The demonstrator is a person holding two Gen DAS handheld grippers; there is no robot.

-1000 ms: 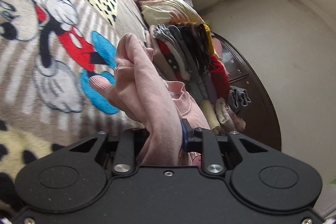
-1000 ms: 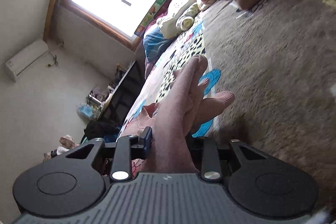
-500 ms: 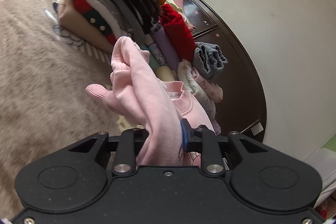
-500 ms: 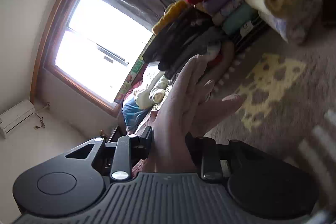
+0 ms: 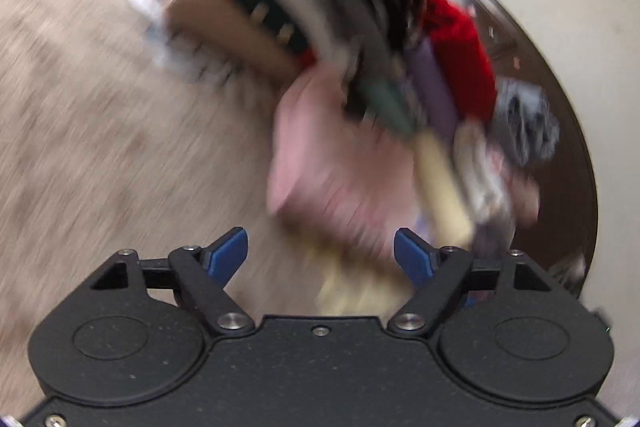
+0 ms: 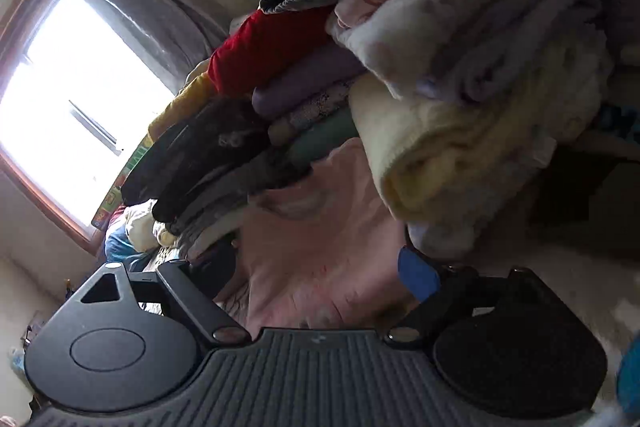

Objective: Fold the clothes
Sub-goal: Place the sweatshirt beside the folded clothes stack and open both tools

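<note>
Left tool (image 5: pixel 320 253): its two blue-tipped fingers are standing spread and are opening wider, with nothing pinched; the pads are not pressing on any cloth.
Right tool (image 6: pixel 308 279): its fingers are spreading apart and opening too; pink cloth is lying in the gap between them, but the one blue pad (image 6: pixel 418 279) that shows is standing clear of it. The other fingertip is hidden in shadow.
Pink garment (image 5: pixel 340 167): a folded pink knit piece is lying on the bed, just ahead of both tools, with its far edge tucked against the foot of the clothes stack. In the left wrist view it is badly blurred.
Clothes stack (image 6: pixel 320 75): folded clothes are leaning together in a tall pile at the bed's edge, beside the pink garment. Dark grey, red, lilac, green and black pieces are showing, with a cream blanket roll (image 6: pixel 460 163) and pale printed cloth at the near end.
Bed (image 5: pixel 100 127): a beige fleecy cover is carrying everything.
Dark cabinet (image 5: pixel 560 99): it is standing behind the stack, against a pale wall.
Window (image 6: pixel 68 107): it is glowing bright with a grey curtain beside it, far off past the pile.
</note>
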